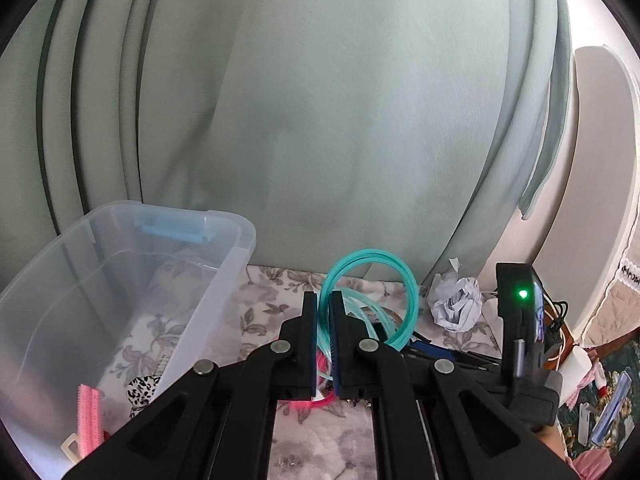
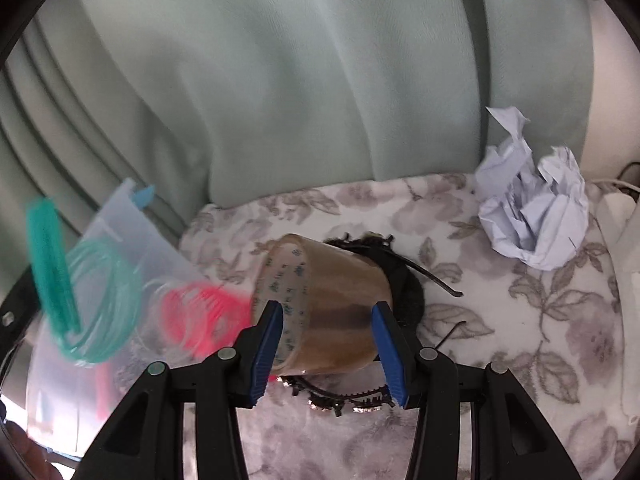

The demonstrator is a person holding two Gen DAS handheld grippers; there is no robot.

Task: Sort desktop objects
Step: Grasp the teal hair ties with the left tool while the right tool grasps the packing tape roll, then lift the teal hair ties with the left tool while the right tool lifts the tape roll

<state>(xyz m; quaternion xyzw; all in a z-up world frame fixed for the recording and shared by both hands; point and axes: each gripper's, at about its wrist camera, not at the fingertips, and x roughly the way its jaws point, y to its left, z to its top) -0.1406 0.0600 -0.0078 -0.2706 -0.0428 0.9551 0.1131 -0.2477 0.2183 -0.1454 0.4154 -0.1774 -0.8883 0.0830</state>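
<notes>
The left gripper (image 1: pixel 323 304) is clamped nearly shut on a bundle of teal plastic hoops (image 1: pixel 376 300), which loop up and to the right of its pads, with pink hoops (image 1: pixel 316 400) hanging below between the fingers. The clear plastic storage bin (image 1: pixel 120 280) lies just to the left of this gripper, its open top facing up, so the coming drop likely turns on carrying the hoops leftward over the near rim; the left hand is the nearer one to it. Inside the bin a pink comb-like piece (image 1: pixel 90 416) and a leopard-print item (image 1: pixel 142 390) already lie. The right gripper (image 2: pixel 326 328) stands about half open, its blue pads against either side of a roll of brown packing tape (image 2: pixel 320 304), tilted with its core towards the left; it appears to hold it. Under the roll lie dark hairbands (image 2: pixel 404 280) on the floral cloth (image 2: pixel 520 320), and a crumpled paper ball (image 2: pixel 532 216) sits well to the right, clear of both paths.
</notes>
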